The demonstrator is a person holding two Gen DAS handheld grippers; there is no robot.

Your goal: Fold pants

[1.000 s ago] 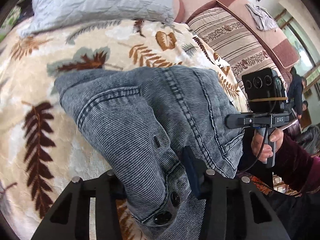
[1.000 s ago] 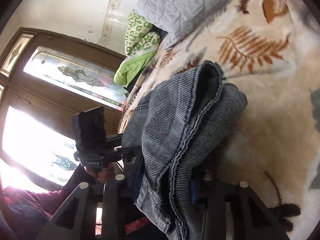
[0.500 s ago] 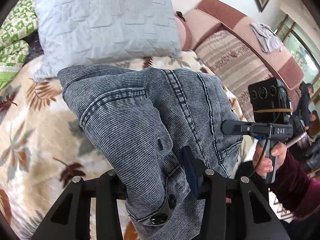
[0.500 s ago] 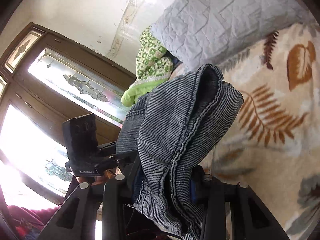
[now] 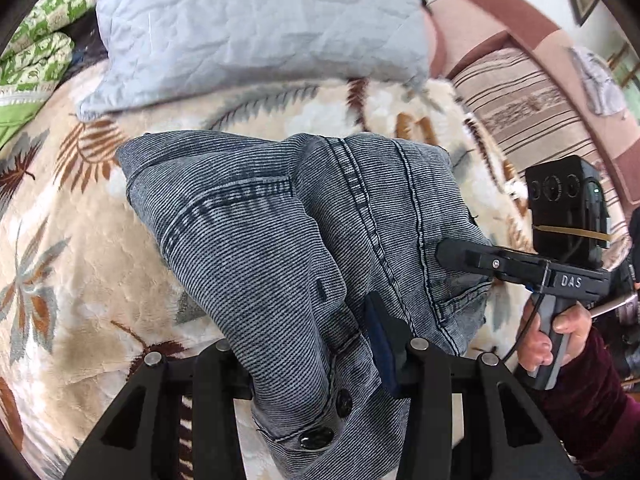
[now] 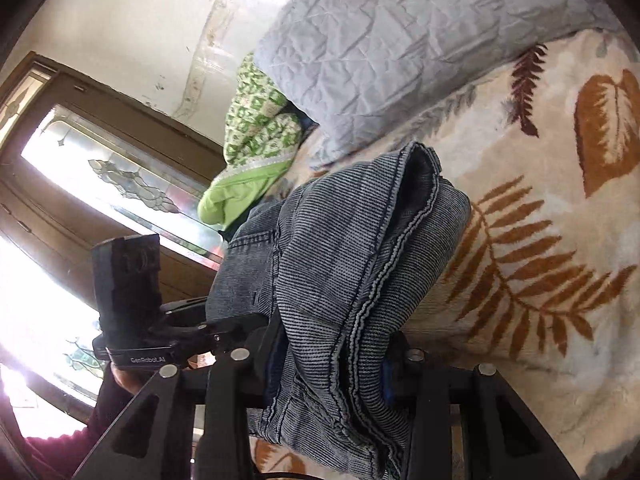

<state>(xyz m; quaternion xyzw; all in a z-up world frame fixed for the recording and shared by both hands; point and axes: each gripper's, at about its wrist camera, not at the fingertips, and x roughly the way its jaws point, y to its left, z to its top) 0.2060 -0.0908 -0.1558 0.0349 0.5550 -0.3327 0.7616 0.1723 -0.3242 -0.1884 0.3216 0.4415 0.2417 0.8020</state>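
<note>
Pants (image 5: pixel 288 240): grey-blue denim, bunched into a thick folded bundle, lifted over the blanket (image 5: pixel 72 288), held at two spots along one edge.
Pants, place: over the middle of the bed, in front of the pillow (image 5: pixel 248 24); whether the far end touches the blanket cannot be told.
Pants, long axis: in the left view the bundle runs from the near waistband with its snap buttons (image 5: pixel 316 438) away toward the pillow; a double-stitched seam follows that line.
Pants, far end: the rounded fold points at the pillow in both views; in the right view (image 6: pixel 360 264) layered hems and an open dark fold face up and away.
Left gripper (image 5: pixel 316 364): clamped on the waistband part, denim packed between both fingers, blue pad (image 5: pixel 380 344) pressed into the cloth.
Right gripper (image 6: pixel 332 364): clamped on a thick stack of layers that fills the gap between the fingers.
Right gripper, from the left view (image 5: pixel 460 254): comes in from the right and bites the bundle's right edge near a pocket seam.
Hand (image 5: pixel 556 332): grips the right gripper's handle, in a dark red sleeve.
Surroundings: green patterned quilt (image 6: pixel 256 136) left of the pillow; striped sofa (image 5: pixel 532 108) beyond the bed.
</note>
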